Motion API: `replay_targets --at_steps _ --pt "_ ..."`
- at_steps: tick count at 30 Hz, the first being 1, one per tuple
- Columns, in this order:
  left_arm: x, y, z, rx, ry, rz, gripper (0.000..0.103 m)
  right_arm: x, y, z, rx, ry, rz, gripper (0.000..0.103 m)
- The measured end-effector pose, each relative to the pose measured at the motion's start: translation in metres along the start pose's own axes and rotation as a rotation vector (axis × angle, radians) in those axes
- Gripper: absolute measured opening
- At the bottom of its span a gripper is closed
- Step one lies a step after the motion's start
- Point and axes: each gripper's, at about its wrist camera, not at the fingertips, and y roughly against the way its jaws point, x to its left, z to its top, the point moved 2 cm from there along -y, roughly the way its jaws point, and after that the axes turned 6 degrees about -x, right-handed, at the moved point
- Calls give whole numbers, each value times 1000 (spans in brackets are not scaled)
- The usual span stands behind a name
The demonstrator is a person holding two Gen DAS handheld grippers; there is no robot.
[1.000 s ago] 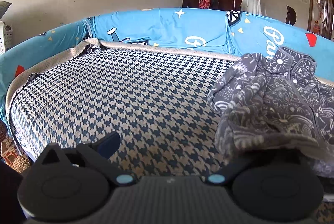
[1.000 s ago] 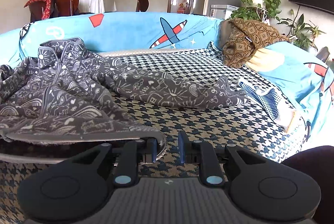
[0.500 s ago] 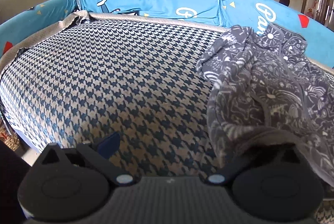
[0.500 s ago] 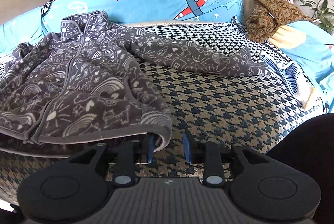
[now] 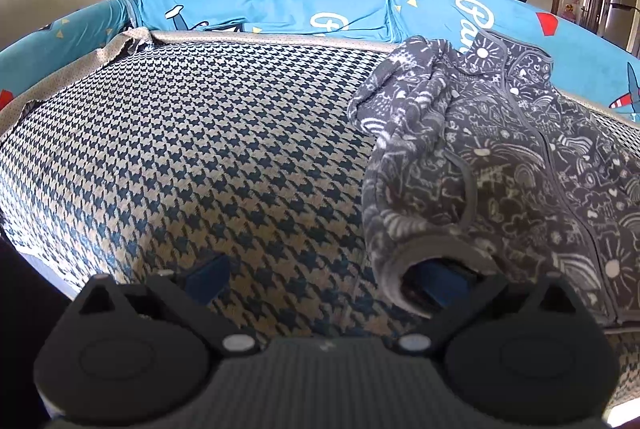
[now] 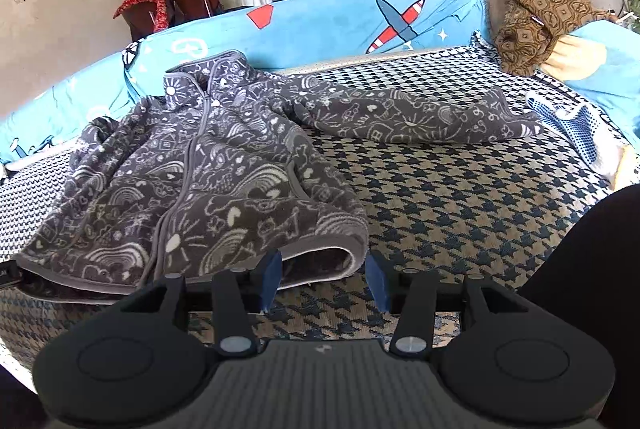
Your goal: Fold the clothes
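On the houndstooth sofa seat (image 6: 460, 197), the jacket (image 6: 208, 181) lies flattened for folding; left claw (image 5: 324, 275) and right claw (image 6: 324, 279) both spread, bracketing its hem.

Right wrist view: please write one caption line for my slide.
Open right gripper at the hem of a grey patterned jacket on a houndstooth sofa cover.

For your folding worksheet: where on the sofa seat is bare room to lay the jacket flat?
Bare houndstooth seat left of the jacket, up to the blue backrest. Another patch lies below its outstretched sleeve. Crowded far right: brown cushion and dotted cloth.
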Motion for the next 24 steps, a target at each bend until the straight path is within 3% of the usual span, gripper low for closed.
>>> replay_targets --at_steps 10,18,24 --pt "-7 26 2 -120 6 -55 103 3 3 2 -75 -17 32 46" --pt "-2 25 2 -123 29 11 103 10 3 0 -89 10 59 46" --pt "4 38 5 -206 49 42 103 15 1 -2 -88 31 77 46"
